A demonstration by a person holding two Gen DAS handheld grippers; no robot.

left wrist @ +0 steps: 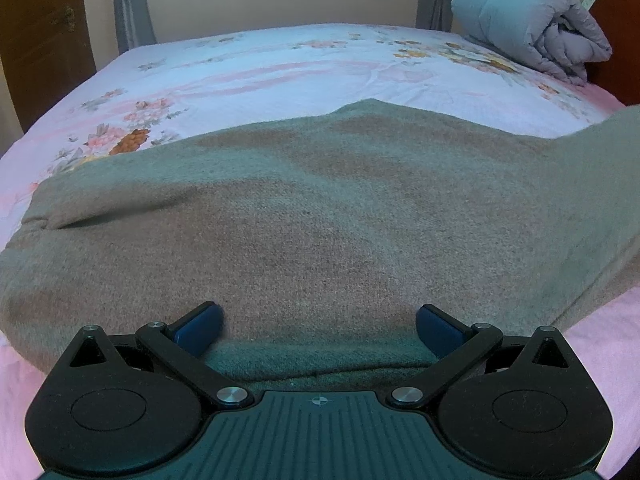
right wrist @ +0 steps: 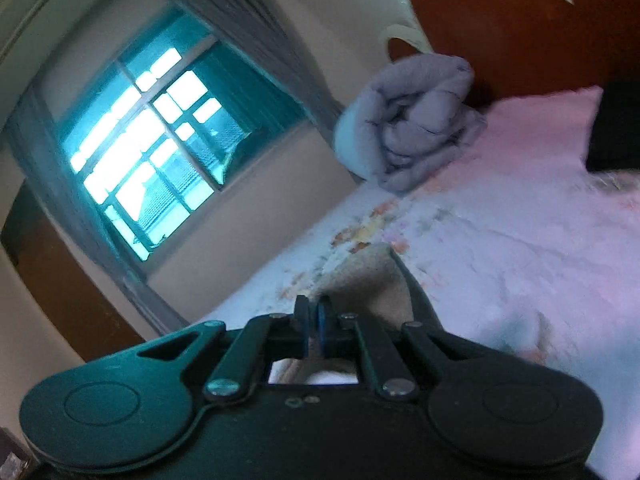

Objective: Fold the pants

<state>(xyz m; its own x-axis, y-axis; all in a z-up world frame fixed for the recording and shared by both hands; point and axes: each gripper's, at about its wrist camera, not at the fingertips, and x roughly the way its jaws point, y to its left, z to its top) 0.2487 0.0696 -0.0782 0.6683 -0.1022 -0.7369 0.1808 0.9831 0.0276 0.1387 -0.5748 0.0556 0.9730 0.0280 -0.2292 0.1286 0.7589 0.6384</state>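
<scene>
Grey-brown woollen pants (left wrist: 320, 208) lie spread across the near part of the bed, and one part rises off the bed at the right edge (left wrist: 616, 152). My left gripper (left wrist: 318, 322) is open just above the near edge of the pants, its blue pads (left wrist: 200, 326) wide apart and holding nothing. My right gripper (right wrist: 313, 322) is tilted and raised. Its jaws stand almost together, and a fold of the pants (right wrist: 368, 280) shows just beyond them. The view is blurred, so whether the cloth is pinched is unclear.
The bed has a pink and white floral sheet (left wrist: 280, 68). A rolled grey quilt (left wrist: 532, 28) lies at the far right by a red-brown headboard (right wrist: 520, 28). A window with grey curtains (right wrist: 152, 140) is behind the bed. A wooden door (left wrist: 40, 40) stands at the left.
</scene>
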